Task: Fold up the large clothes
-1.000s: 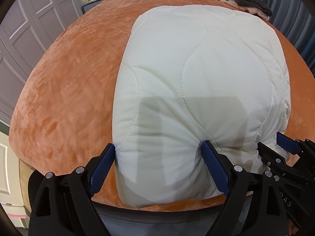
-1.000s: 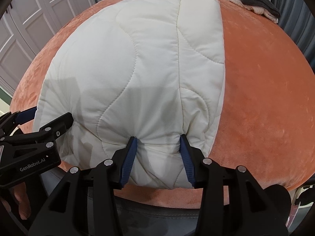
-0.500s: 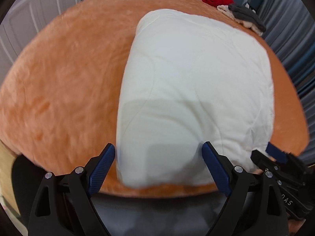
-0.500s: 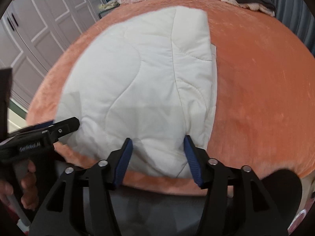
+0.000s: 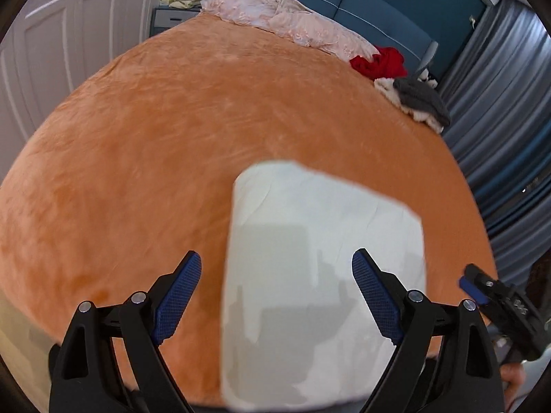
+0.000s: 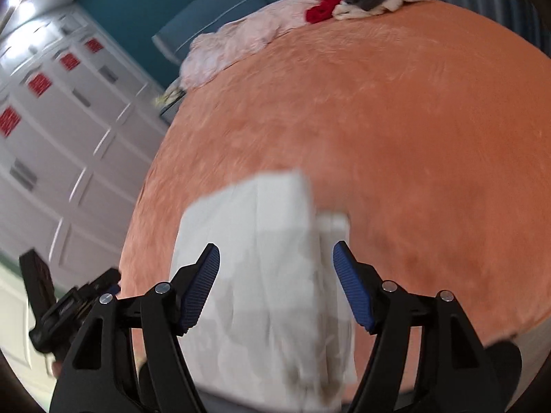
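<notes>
A folded white quilted garment [image 5: 320, 275] lies on the near edge of the orange bed [image 5: 172, 137]. It also shows in the right wrist view [image 6: 261, 275]. My left gripper [image 5: 277, 275] is open and empty, raised above and back from the garment's near left part. My right gripper [image 6: 275, 268] is open and empty, raised over its near right part, and the view is tilted. The right gripper shows at the right edge of the left wrist view [image 5: 496, 296]. The left gripper shows at the left edge of the right wrist view [image 6: 69, 303].
A pink blanket [image 5: 292, 24], a red garment [image 5: 382, 62] and a grey and cream pile [image 5: 416, 99] lie at the bed's far side. White wardrobe doors [image 6: 51, 158] stand at the left. Grey curtains [image 5: 499, 120] hang at the right.
Both grippers have let go of the garment's near edge and have pulled up and back. The garment now looks smaller and lies flat on the bed. The right view has tilted.
</notes>
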The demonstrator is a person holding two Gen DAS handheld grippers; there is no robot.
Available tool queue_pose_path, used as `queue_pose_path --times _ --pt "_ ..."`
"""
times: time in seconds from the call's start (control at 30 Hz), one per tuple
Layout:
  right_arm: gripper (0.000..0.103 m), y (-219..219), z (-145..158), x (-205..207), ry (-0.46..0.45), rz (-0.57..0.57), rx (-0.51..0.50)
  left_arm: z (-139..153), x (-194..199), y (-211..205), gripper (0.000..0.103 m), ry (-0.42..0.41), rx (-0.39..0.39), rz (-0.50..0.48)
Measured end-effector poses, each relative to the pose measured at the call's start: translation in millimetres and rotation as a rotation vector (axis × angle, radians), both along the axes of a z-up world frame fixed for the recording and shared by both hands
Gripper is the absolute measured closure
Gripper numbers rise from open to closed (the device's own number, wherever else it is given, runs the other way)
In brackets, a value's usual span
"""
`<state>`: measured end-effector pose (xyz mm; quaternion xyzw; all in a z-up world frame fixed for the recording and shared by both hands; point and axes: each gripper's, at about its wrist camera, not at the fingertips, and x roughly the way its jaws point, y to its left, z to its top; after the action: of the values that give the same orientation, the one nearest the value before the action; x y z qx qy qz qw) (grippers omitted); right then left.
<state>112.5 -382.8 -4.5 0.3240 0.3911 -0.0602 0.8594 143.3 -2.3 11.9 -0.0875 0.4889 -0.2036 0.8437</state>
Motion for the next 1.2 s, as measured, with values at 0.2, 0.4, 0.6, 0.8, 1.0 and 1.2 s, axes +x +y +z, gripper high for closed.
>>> queue_pose_path --times 0.2,0.4,0.6,0.8,1.0,1.2 --pt "0.036 -11.8 -45.6 74.7 0.113 -0.064 0.105 -27.4 53.2 -38.3 0.018 0.108 0.000 -0.003" --pt "0.090 10.8 -32.9 61.5 0.019 -0.078 0.007 -38.2 51.9 -61.9 0.020 0.064 0.095 -0.052" --pt "0.089 30.5 -71.7 73.9 0.166 -0.058 -0.168 -75.8 59.1 -92.9 0.024 0.075 0.203 -0.090" --pt "0.073 28.8 -114.8 81.5 0.222 -0.048 -0.200 -103.4 56.4 -109.6 0.019 -0.018 0.301 -0.084" --pt "0.072 26.3 -130.6 84.0 0.205 -0.040 -0.193 -123.0 60.5 -111.9 0.015 -0.040 0.304 -0.057" --pt "0.071 28.5 -138.4 81.5 0.178 -0.042 -0.221 -135.0 59.8 -117.5 0.012 -0.069 0.332 -0.040"
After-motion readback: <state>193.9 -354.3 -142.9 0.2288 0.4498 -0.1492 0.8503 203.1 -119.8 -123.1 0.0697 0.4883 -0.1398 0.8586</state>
